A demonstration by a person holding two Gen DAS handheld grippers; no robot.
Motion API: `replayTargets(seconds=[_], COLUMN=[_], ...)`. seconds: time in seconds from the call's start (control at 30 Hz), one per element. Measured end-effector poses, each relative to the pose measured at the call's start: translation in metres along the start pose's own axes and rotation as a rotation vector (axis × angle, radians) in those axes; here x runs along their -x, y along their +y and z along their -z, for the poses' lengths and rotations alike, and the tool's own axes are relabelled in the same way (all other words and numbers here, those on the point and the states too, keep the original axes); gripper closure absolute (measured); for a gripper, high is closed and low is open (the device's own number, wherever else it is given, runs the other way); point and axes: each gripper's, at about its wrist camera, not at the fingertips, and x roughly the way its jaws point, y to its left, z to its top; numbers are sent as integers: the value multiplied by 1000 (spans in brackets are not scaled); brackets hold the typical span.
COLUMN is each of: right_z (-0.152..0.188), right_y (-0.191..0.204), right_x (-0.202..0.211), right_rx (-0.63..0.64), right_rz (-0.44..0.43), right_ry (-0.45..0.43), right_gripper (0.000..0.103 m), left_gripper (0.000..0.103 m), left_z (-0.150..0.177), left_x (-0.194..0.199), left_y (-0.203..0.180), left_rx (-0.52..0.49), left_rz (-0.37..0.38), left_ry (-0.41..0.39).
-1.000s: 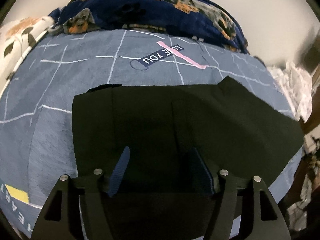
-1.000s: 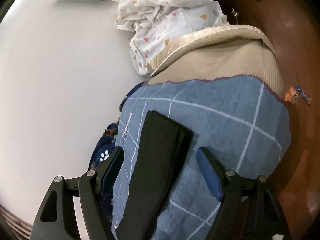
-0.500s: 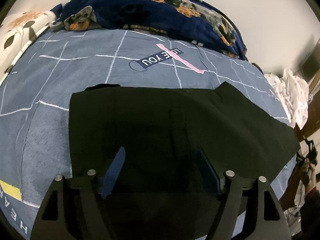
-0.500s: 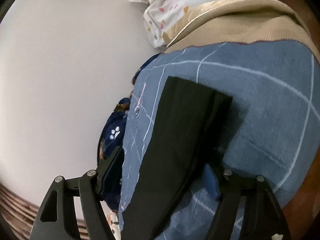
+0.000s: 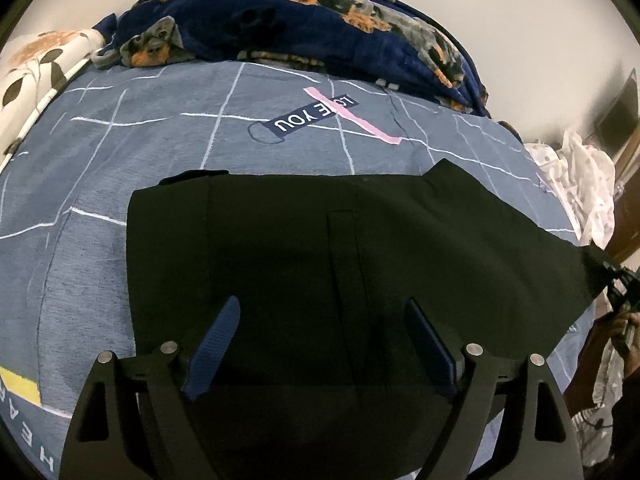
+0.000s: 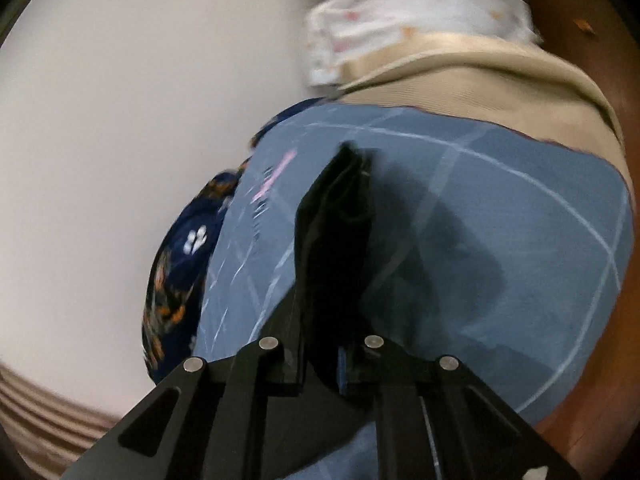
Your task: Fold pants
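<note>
The black pants lie flat across the blue-grey checked bedspread, waist end to the left. My left gripper hovers over their near part, its jaws wide and still opening, nothing pinched between the blue pads. In the right wrist view the pants' leg end rises off the bed in a narrow fold and casts a shadow on the spread. My right gripper is closing on that fold, its fingers tight against the cloth; the picture is blurred.
A navy dog-print blanket is heaped along the bed's far side by the white wall. A floral pillow lies at the left, crumpled white cloth at the right. A beige mattress edge and brown wooden floor border the bed.
The right gripper went from wide open around the leg end to closed on it and lifted it off the bed, rolling as it rose. The left gripper's jaws spread wider.
</note>
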Motion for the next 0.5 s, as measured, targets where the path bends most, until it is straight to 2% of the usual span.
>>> replayTargets(seconds=[0.2,0.3,0.43,0.5], right_z=[37,72,117,136], right_y=[61,86,108,114], right_x=[-10,-26,-52,-62], right_rx=[148,187,243,301], right_rz=[-59,-108,-115,-84], right_ry=[62,136,235,276], right_gripper=[92,92,92,92], left_gripper=[16,15,14,14], left_z=[1,2,3,3], left_x=[0,-1,-1,0], left_y=[-2,-5,-4,-2], left_rx=[-17,-35,-32,-25], left_rz=[5,-2,8,18], left_ry=[-6,-5,-9,-10])
